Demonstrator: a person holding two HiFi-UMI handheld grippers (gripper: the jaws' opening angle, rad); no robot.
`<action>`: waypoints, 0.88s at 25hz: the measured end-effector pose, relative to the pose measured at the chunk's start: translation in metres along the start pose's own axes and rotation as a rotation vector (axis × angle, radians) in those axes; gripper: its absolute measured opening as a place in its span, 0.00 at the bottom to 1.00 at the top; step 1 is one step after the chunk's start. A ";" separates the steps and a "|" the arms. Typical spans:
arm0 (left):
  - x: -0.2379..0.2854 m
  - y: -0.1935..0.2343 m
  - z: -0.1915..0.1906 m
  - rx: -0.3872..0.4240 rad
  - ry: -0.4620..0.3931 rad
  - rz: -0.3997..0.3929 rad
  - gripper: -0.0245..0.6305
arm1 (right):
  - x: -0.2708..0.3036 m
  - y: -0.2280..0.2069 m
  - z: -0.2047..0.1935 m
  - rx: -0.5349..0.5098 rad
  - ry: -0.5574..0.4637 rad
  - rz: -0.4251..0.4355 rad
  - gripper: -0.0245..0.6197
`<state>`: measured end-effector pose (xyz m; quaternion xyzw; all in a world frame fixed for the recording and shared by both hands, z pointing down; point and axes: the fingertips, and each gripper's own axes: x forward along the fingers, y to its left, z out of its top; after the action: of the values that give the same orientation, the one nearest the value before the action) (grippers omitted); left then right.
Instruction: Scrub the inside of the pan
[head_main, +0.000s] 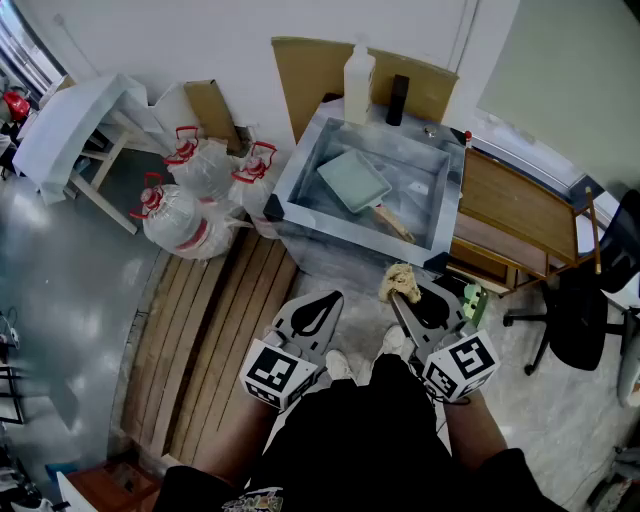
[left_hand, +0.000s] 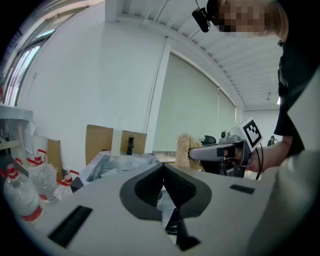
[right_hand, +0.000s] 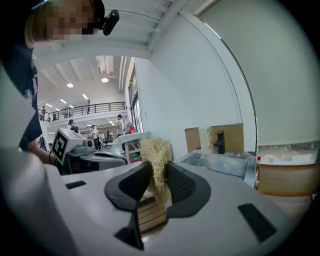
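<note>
A pale green square pan (head_main: 352, 180) with a wooden handle lies tilted inside the metal sink (head_main: 288, 178). Both grippers hover in front of the sink, well short of the pan. My right gripper (head_main: 405, 300) is shut on a straw-coloured fibre scrubber (head_main: 400, 282); in the right gripper view the scrubber (right_hand: 156, 155) sticks up between the pads. My left gripper (head_main: 318, 312) is shut with nothing in it, its jaws (left_hand: 163, 172) meeting at the tip. The left gripper view shows the scrubber (left_hand: 186, 150) to the right and the sink (left_hand: 115, 162) ahead.
A white bottle (head_main: 358, 68) and a black tap (head_main: 397, 100) stand at the sink's back edge. Several big water bottles (head_main: 190, 200) lie left of the sink. Wooden slats (head_main: 215, 330) cover the floor on the left. On the right are a wooden bench (head_main: 510, 215) and an office chair (head_main: 580, 310).
</note>
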<state>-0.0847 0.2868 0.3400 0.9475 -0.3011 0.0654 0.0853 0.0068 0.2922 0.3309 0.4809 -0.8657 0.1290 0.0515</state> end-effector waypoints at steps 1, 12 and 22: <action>0.000 0.000 0.000 -0.001 0.000 -0.001 0.05 | 0.000 0.000 0.000 0.001 0.001 -0.001 0.20; -0.001 0.005 -0.001 -0.011 -0.005 -0.010 0.05 | 0.007 0.005 0.004 -0.015 -0.007 0.009 0.21; 0.022 0.022 0.003 -0.020 0.001 0.007 0.05 | 0.030 -0.021 0.019 -0.045 -0.006 0.022 0.21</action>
<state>-0.0800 0.2562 0.3436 0.9455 -0.3049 0.0632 0.0949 0.0093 0.2512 0.3225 0.4707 -0.8737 0.1083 0.0583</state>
